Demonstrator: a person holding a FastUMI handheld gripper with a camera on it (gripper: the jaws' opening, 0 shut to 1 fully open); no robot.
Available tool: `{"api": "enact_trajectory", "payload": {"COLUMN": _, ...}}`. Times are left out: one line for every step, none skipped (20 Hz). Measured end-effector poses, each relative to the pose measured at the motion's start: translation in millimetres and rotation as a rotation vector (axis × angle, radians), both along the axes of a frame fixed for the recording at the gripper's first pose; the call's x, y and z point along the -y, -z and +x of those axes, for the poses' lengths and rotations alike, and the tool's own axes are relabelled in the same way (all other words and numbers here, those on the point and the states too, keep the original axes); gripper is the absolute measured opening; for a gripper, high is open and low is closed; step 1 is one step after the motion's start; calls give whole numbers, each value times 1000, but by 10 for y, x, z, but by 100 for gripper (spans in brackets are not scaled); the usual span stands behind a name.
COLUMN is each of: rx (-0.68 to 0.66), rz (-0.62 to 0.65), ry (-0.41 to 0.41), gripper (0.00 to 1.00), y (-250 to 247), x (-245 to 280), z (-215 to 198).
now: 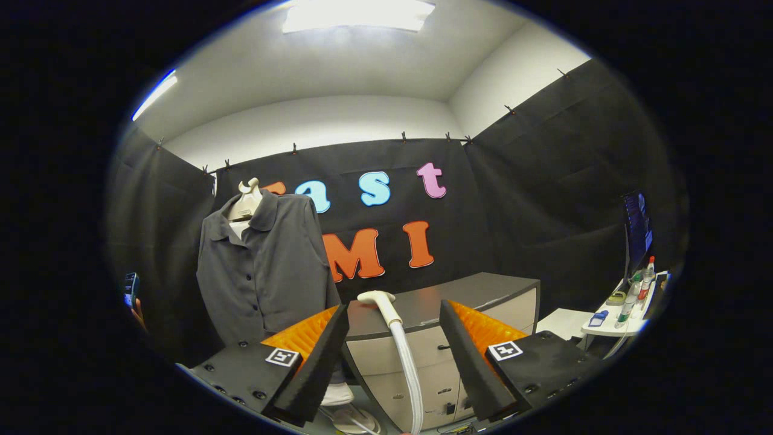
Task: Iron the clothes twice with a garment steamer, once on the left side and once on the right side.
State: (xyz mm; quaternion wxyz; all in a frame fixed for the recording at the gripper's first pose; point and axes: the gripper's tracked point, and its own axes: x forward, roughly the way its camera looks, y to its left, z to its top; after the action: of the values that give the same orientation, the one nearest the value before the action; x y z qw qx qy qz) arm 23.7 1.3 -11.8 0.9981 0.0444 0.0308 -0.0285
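One gray shirt (pixel 266 266) on one pale mannequin (pixel 246 202), left of centre. One white steamer head (pixel 377 299) on one white hose (pixel 406 362), low in the middle. One gripper (pixel 394 326) with two fingers (pixel 320 356), spread apart on either side of the hose. One gray cabinet (pixel 471 302) behind. One small white table (pixel 613 326) at right, several bottles there, count unclear.
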Motion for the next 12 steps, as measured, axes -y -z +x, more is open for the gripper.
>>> {"api": "enact_trajectory", "payload": {"rx": -5, "rz": 2, "ry": 0, "gripper": 97, "y": 12, "x": 1, "z": 36}}
{"api": "enact_trajectory", "payload": {"rx": -8, "rz": 6, "ry": -7, "gripper": 98, "y": 11, "x": -18, "z": 71}}
{"api": "enact_trajectory", "payload": {"rx": -12, "rz": 8, "ry": -10, "gripper": 98, "y": 12, "x": -31, "z": 115}}
{"api": "enact_trajectory", "payload": {"rx": -17, "rz": 9, "ry": -15, "gripper": 98, "y": 5, "x": -44, "z": 172}}
{"api": "enact_trajectory", "payload": {"rx": -24, "rz": 7, "ry": -25, "gripper": 98, "y": 1, "x": -72, "z": 232}}
{"api": "enact_trajectory", "payload": {"rx": -30, "rz": 3, "ry": -41, "gripper": 98, "y": -20, "x": -102, "z": 310}}
{"api": "enact_trajectory", "payload": {"rx": -35, "rz": -3, "ry": -60, "gripper": 98, "y": -52, "x": -140, "z": 404}}
{"api": "enact_trajectory", "payload": {"rx": -40, "rz": -10, "ry": -76, "gripper": 98, "y": -101, "x": -166, "z": 545}}
{"api": "enact_trajectory", "payload": {"rx": -52, "rz": -19, "ry": -89, "gripper": 98, "y": -127, "x": -177, "z": 685}}
{"api": "enact_trajectory", "payload": {"rx": -71, "rz": -28, "ry": -91, "gripper": 98, "y": -138, "x": -154, "z": 853}}
{"api": "enact_trajectory", "payload": {"rx": -94, "rz": -35, "ry": -101, "gripper": 98, "y": -137, "x": -151, "z": 1034}}
{"api": "enact_trajectory", "payload": {"rx": -118, "rz": -39, "ry": -128, "gripper": 98, "y": -144, "x": -223, "z": 1206}}
